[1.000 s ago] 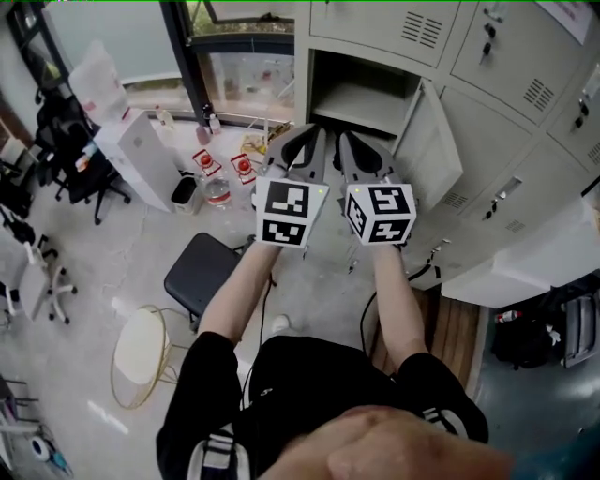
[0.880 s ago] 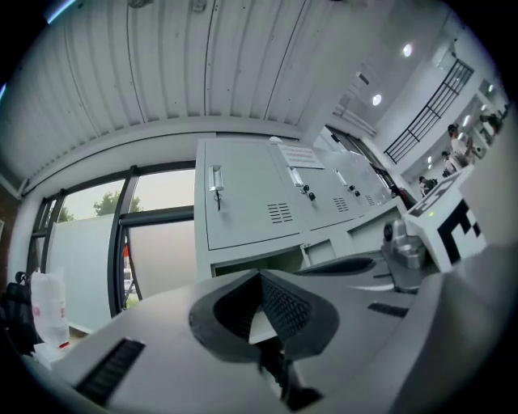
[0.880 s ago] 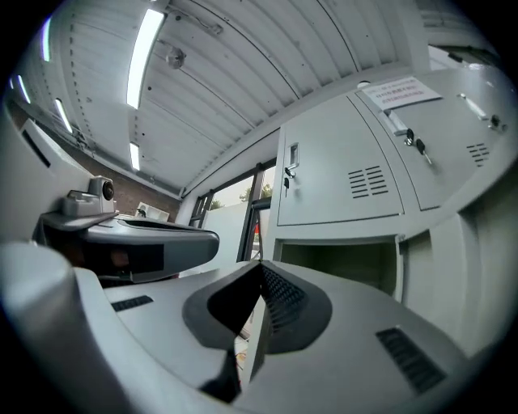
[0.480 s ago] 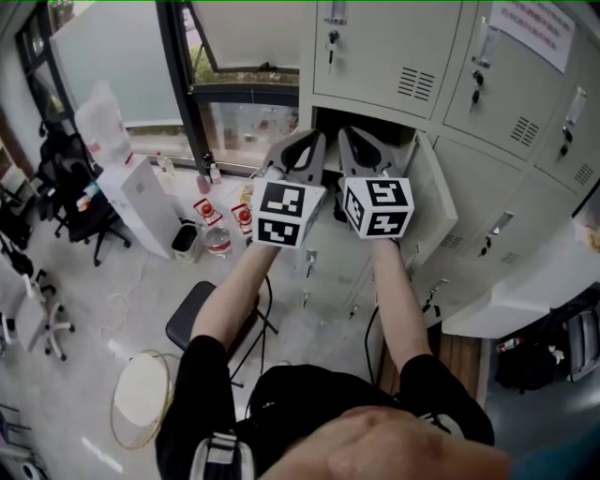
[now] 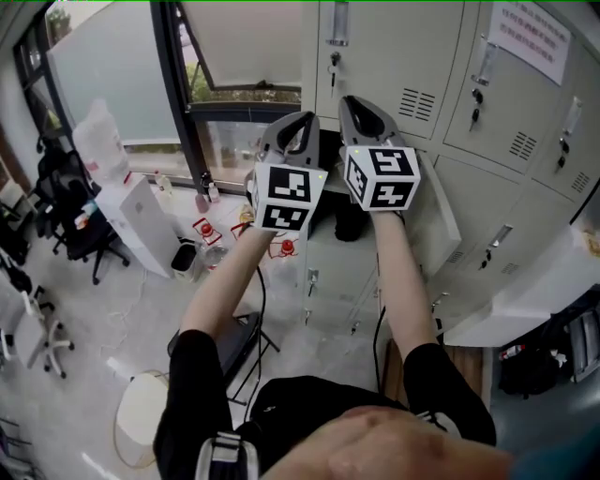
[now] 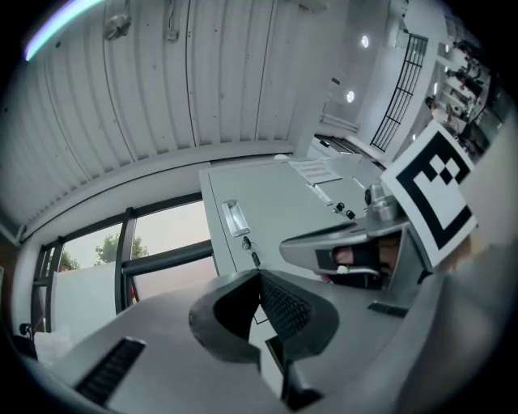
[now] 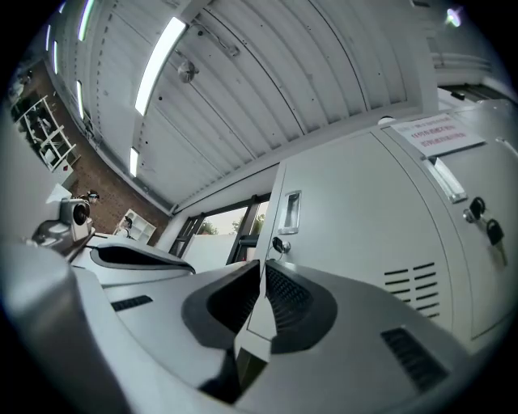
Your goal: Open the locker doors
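1. The grey left gripper (image 5: 302, 120) and grey right gripper (image 5: 351, 103), mid-frame, both have jaws pressed together with nothing between them.
2. The closed pale-grey metal locker door (image 5: 394, 56) fills the upper centre; its recessed silver handle (image 5: 337, 22) sits above the right gripper.
3. Spread the right jaws, then catch that handle squarely and pull.

White box (image 5: 141, 223) and red-topped containers (image 5: 206, 230) on the floor (image 5: 103, 319) below the window (image 5: 239, 56), black office chair (image 5: 70, 220) nearby

Soft daylight is admitted through the dark-framed glass window (image 5: 244, 47) at upper left. Gripper views are strongly bowed and blackened at corners; glare is cast by a long white ceiling lamp (image 7: 158, 65).
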`<state>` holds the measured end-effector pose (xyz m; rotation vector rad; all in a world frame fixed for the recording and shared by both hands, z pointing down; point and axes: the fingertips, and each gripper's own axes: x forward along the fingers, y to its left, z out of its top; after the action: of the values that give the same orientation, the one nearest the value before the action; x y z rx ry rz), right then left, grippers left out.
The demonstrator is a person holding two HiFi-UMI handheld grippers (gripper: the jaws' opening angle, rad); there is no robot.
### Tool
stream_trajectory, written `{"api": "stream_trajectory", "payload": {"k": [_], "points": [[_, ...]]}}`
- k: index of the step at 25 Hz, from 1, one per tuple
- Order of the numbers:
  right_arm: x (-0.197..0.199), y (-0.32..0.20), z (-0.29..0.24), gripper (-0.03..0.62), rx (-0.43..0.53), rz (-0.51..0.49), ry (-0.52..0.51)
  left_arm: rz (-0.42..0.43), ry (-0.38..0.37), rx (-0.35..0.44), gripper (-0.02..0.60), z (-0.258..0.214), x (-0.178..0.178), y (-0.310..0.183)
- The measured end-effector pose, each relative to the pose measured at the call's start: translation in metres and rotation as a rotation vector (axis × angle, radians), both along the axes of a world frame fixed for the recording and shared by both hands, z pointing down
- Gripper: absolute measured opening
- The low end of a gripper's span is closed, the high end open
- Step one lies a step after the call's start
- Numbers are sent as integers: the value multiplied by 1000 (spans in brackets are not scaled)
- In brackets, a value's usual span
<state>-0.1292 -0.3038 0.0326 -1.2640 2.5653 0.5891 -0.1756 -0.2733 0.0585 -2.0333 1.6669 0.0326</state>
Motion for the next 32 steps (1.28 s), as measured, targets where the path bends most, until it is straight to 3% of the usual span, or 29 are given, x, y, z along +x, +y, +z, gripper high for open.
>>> {"api": "stream_trajectory", "payload": {"k": [5,9,20,24,32], "points": [[-13,-7,-32,26,64,15,21,33,63,-8,9,-17,-14,-11],[-28,-21,-45,92,65,12,81,64,60,-4,9,-29,-19,-16],[-42,-52,-81,93,108,103,133,136,11,-12,9,-52,-30,-34],[-49,-57,-93,92,167,165,161,156,57,-18,9,-53,-44,-40],[-56,-75,-103,94,122,219,130,204,83,-19,9,-52,-67,-46]]}}
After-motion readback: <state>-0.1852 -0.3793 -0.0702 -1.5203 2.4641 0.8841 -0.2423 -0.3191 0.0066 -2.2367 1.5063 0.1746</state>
